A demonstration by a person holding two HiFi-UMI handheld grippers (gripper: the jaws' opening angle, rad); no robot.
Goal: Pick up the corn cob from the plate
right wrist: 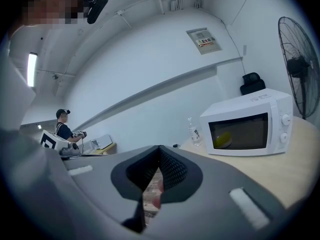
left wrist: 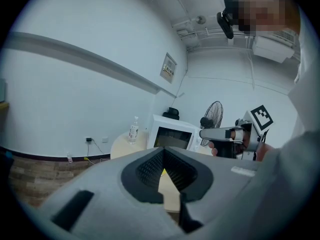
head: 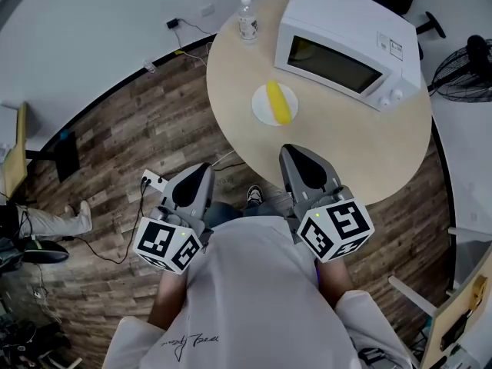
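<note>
In the head view a yellow corn cob (head: 277,102) lies on a small white plate (head: 261,110) on the round wooden table (head: 384,144). Both grippers are held low in front of the person, short of the plate. My right gripper (head: 288,150) reaches just over the table's near edge, its jaws shut with nothing between them. My left gripper (head: 201,167) hangs over the floor left of the table, its jaws together and empty. In the left gripper view a sliver of yellow corn (left wrist: 163,172) shows through the jaws' notch.
A white microwave (head: 350,41) stands on the table behind the plate, with a yellow patch in its window. A water bottle (head: 247,19) stands at the table's far edge. A floor fan (head: 465,68) is at the right, cables (head: 115,244) lie on the wooden floor.
</note>
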